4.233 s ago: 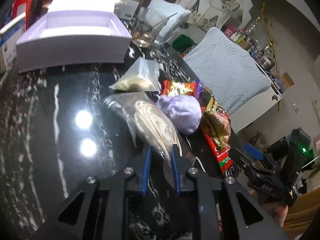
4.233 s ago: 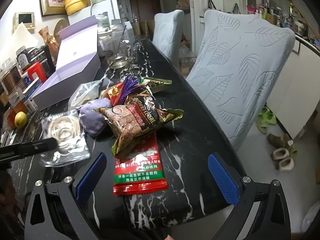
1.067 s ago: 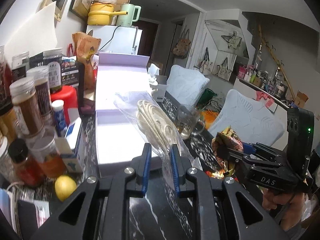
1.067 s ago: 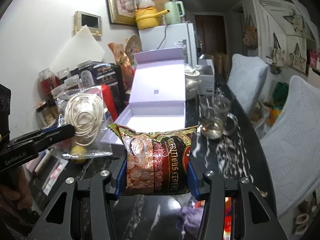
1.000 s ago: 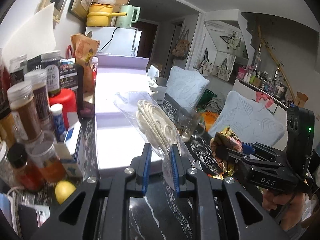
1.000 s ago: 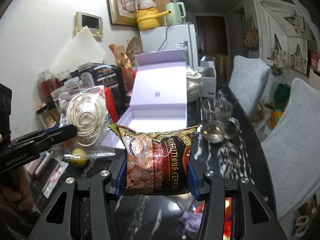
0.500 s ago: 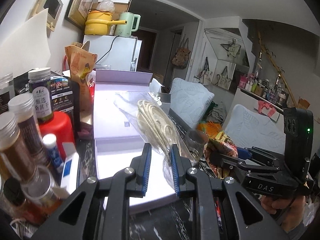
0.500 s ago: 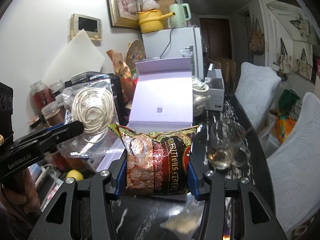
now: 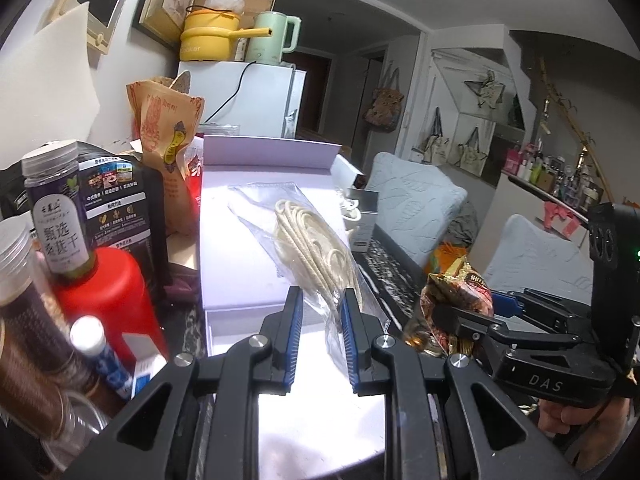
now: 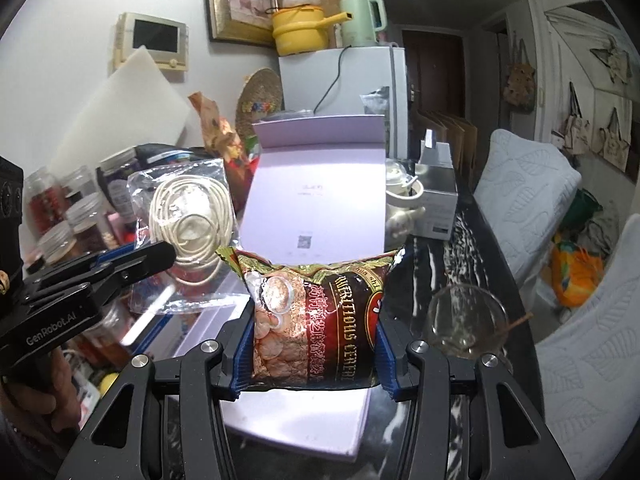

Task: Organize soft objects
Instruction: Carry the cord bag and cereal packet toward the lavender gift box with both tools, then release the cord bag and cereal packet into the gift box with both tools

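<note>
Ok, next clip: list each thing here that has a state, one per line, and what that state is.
Left gripper: jaws shut on the rope bag.
Rope bag: clear plastic, lifted, hanging above the box.
Right gripper: jaws shut on the cereal packet.
Cereal packet: upright, held off the table.
Lavender box: open, lid standing up behind.
Glass cup: upright on the table.

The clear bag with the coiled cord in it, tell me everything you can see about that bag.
The clear bag is a thin, crinkled, glossy plastic pouch holding a loosely coiled cream cord. The left tongs are shut on its lower part, blue pads pressing both sides, so it stands up from them, leaning away, clear of the table. It hangs over the open lilac box, beside the cereal packet held in the right tongs. Nothing else visibly touches it.
</note>
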Tool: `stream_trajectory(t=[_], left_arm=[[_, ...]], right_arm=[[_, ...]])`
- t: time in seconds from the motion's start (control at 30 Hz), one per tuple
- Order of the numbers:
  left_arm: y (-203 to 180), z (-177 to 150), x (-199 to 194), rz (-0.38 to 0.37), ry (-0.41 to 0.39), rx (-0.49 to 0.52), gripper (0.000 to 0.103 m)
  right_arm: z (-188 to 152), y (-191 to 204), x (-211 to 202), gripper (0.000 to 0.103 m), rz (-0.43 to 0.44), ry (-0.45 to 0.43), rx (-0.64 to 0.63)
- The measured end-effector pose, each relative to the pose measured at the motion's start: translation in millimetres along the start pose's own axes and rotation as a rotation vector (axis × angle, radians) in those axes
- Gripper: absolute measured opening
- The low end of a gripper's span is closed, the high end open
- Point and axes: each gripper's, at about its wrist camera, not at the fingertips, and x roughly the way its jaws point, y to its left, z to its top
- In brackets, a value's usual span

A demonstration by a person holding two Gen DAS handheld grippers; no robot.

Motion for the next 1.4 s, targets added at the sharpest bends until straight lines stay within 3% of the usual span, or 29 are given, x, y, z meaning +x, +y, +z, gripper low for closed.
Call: stream_trajectory(t=[0.3, 0.83, 1.2, 1.33, 1.4], left_arm=[[14, 5, 41, 0.052, 0.066, 0.004, 0.019], [24, -11, 96, 0.109, 0.253, 0.031, 0.019], [28, -23, 113, 0.145, 0.33, 0.037, 0.019], [26, -21, 110, 0.164, 0.314, 0.065, 0.019], [25, -20, 112, 0.179, 0.321, 0.069, 0.02]], right_arm=[[17, -1, 40, 0.049, -0.011, 0.039, -0.021], [21, -12, 107, 0.049, -0.025, 0.147, -0.011], [18, -15, 138, 0.05, -0.04, 0.19, -0.022], [19, -17, 142, 0.051, -0.04, 0.201, -0.009], [19, -16, 142, 0.058, -0.042, 0.204, -0.015]])
